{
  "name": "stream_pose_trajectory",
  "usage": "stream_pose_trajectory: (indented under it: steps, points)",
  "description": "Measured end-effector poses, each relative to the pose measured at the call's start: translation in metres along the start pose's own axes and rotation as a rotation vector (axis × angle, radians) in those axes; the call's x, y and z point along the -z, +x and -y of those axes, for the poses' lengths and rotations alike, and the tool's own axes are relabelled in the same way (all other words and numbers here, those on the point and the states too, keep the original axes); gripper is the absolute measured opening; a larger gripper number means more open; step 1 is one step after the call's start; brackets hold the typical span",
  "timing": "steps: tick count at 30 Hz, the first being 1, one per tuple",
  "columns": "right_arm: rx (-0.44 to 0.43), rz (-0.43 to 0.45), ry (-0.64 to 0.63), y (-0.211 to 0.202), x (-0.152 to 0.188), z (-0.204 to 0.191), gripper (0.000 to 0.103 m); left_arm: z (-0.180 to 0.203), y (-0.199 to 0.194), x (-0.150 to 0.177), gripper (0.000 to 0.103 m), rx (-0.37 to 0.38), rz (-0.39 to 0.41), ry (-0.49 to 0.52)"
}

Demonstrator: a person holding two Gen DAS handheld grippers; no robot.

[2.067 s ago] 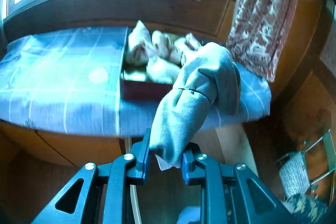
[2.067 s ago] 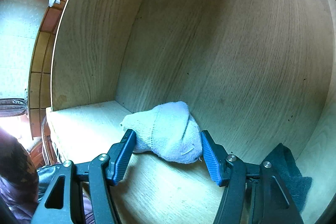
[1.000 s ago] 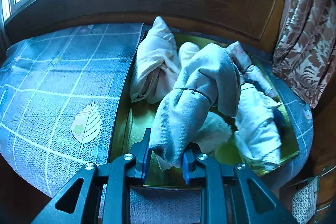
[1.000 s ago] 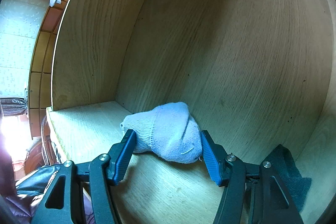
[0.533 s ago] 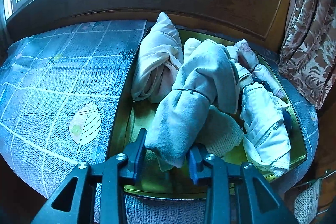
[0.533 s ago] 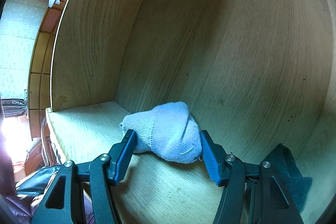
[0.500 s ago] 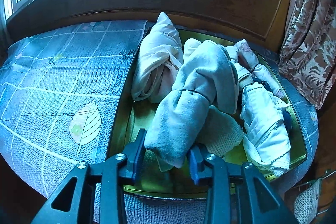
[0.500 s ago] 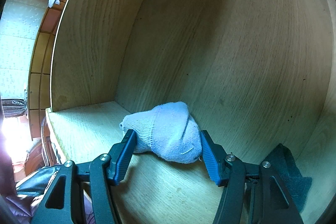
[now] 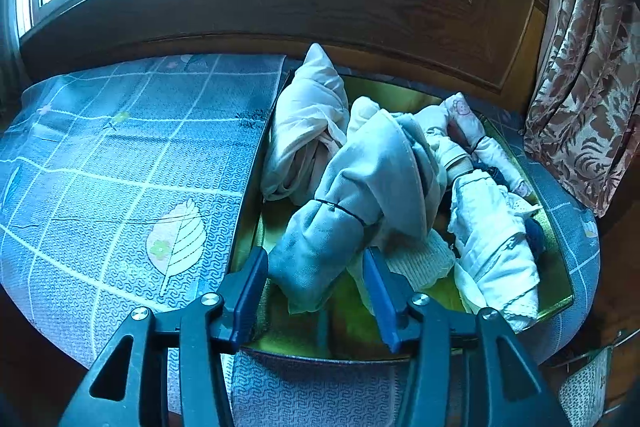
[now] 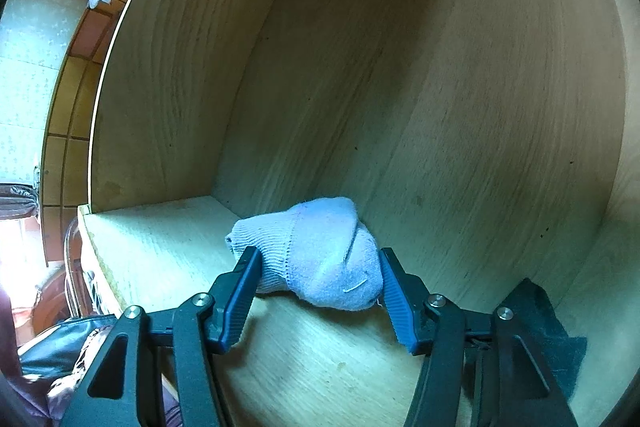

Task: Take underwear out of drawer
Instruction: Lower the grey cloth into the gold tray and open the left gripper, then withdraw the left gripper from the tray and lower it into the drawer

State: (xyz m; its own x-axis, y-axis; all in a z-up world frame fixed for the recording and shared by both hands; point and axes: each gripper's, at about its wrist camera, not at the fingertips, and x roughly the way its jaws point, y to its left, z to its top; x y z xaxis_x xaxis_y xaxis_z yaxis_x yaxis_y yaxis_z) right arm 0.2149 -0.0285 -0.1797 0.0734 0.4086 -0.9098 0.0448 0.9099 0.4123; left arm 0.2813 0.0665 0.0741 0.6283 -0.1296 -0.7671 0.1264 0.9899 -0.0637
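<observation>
left gripper [image 9: 316,287]: jaws opening, rolled grey-blue soft-knit bundle [image 9: 352,203] between pads, not pressed | bundle lies in shallow gold tray [image 9: 560,301] heaped with pale rolled garments [image 9: 308,131] on leaf-print woven mat [image 9: 132,179] | right gripper [image 10: 318,297]: pads touch both sides of ribbed pale-blue rolled sock [image 10: 316,255] on pale wood-grain drawer [image 10: 440,87] floor | dark felt patch [image 10: 560,351] in drawer corner

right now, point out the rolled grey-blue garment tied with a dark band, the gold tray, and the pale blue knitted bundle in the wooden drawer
rolled grey-blue garment [image 9: 340,227], left wrist view, on its banded middle
gold tray [image 9: 560,301], left wrist view, near right rim
pale blue knitted bundle [image 10: 316,251], right wrist view, centre
</observation>
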Motion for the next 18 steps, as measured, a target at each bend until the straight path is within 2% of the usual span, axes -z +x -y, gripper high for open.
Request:
stream_pose_trajectory:
  steps: [18]
  points:
    - [0.074, 0.037, -0.004, -0.001, 0.004, -0.019, 0.058, -0.011, -0.033, 0.010, 0.051, -0.027, 0.071, 0.013]
